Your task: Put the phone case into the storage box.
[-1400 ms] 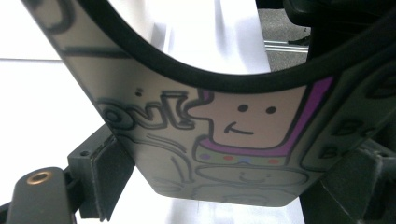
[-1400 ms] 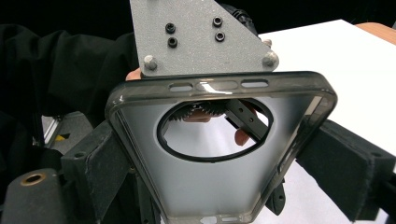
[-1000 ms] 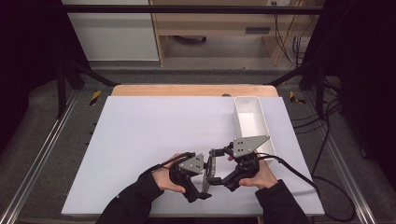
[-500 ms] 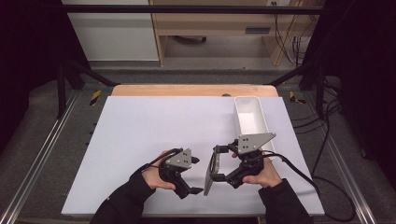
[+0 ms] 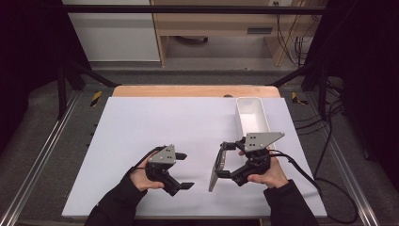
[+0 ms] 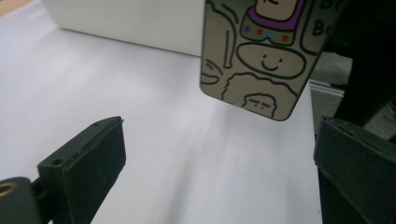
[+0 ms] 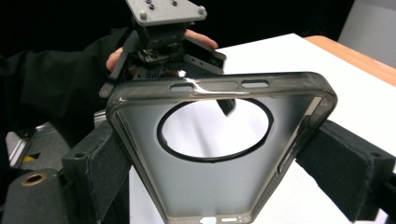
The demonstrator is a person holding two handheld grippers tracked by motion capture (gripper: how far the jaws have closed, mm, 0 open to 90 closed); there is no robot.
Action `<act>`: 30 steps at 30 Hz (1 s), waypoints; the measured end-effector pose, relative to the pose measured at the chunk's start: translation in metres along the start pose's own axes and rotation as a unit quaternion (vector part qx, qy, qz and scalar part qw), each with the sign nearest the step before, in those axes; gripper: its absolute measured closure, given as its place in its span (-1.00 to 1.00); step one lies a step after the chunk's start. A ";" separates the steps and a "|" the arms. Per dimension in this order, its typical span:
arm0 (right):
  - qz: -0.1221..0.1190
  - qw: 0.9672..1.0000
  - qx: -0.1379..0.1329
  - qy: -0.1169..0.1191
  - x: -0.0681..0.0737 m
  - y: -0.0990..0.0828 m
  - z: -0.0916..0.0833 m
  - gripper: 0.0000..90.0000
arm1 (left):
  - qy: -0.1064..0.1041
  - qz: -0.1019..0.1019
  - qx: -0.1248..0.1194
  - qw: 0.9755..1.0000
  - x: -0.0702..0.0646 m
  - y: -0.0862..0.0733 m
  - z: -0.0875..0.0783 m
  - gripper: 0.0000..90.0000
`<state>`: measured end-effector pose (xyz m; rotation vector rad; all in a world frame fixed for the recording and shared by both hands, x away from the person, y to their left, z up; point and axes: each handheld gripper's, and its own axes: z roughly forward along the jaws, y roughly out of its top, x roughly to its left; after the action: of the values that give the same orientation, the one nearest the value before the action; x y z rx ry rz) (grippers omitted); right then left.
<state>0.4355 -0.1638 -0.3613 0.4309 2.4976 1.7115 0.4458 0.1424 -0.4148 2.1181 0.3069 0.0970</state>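
A smoky translucent phone case (image 5: pixel 217 168) stands on edge just above the white table sheet, with my right gripper (image 5: pixel 223 160) shut on its two long sides. The right gripper view shows the case's inner face (image 7: pixel 205 186) with a big round cutout, clamped between my two pads (image 7: pixel 100 161). Its outer face (image 6: pixel 261 56), seen in the left gripper view, bears a cartoon drawing. My left gripper (image 5: pixel 185 170) is open and holds nothing, a short way left of the case with its jaws turned toward it.
A long white tray (image 5: pixel 251 115) lies at the right of the white sheet (image 5: pixel 164 117), just beyond my right gripper. A wooden table edge (image 5: pixel 188 91) runs along the far side. Cables trail off at the right.
My left gripper has drawn away leftward from the case, where it was close beside the right gripper a second ago. The right gripper keeps its hold on the case and has shifted slightly right.
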 end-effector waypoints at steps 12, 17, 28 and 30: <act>0.020 0.998 -0.011 -0.052 -0.005 0.001 -0.014 -0.72 | 0.079 -0.057 -0.050 0.994 0.009 -0.019 -0.032 -0.96; 0.029 0.997 -0.016 -0.071 -0.007 0.004 -0.019 -0.72 | 0.107 -0.075 -0.062 0.989 0.012 -0.028 -0.045 -0.96; 0.044 0.993 -0.020 -0.105 -0.011 0.010 -0.027 -0.73 | 0.162 -0.116 -0.083 0.976 0.018 -0.054 -0.068 -0.97; 0.047 0.992 -0.021 -0.111 -0.011 0.012 -0.028 -0.73 | 0.168 -0.122 -0.086 0.974 0.018 -0.059 -0.072 -0.97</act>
<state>0.4422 -0.1884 -0.3410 0.7030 2.3134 1.6422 0.4393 0.2365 -0.4262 1.8717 0.7311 0.3283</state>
